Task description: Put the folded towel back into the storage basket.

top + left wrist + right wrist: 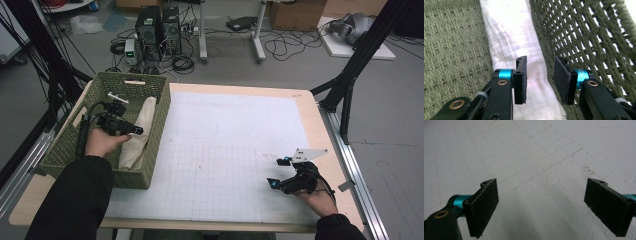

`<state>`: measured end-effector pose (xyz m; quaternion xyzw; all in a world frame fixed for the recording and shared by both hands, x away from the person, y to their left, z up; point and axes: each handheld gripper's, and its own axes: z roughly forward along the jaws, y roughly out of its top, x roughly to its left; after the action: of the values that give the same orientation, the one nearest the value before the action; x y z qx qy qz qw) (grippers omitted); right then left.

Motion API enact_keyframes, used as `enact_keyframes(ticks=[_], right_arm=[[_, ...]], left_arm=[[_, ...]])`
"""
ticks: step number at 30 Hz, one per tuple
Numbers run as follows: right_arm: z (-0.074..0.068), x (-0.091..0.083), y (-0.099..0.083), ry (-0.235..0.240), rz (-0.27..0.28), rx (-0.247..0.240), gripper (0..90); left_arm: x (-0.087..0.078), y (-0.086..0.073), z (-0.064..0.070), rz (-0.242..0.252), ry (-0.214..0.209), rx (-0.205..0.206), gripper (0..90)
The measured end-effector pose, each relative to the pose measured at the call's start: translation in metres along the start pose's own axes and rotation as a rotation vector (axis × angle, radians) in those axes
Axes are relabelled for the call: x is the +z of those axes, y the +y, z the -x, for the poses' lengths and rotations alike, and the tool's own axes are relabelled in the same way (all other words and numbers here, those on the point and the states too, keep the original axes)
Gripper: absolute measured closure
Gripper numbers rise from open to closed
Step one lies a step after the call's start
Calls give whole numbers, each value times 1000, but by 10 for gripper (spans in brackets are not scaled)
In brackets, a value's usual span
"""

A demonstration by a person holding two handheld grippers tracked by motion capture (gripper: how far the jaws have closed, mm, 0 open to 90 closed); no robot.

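left gripper poised over folded cloth in basket

a white cloth (137, 132) is seen lying folded inside a green woven basket (159, 117), pressed along its right wall. the left gripper (539, 81) is held just above it, its jaws parted narrowly with nothing between them. the right gripper (278, 172) is kept well apart over the gridded mat (230, 150), its jaws spread wide and empty. the cloth is judged to be light, soft and limp, likely to sag and unfold when lifted, and not fragile. a pinch across the thick folded middle, through all layers, is judged safest; the basket wall beside it could be snagged by the outer jaw.
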<state>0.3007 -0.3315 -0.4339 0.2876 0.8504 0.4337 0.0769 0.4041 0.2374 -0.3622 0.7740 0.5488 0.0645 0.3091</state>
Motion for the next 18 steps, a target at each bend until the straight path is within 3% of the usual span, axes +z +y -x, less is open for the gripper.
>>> enact_keyframes(ticks=[11,18], right_arm=[[-1,-3,2,-2,12,6,115],[0,-3,2,-3,14,5,115]], left_arm=[[-6,-2,1,27,-44,-10,594],[-7,-4,0,32,-46,-13,570]])
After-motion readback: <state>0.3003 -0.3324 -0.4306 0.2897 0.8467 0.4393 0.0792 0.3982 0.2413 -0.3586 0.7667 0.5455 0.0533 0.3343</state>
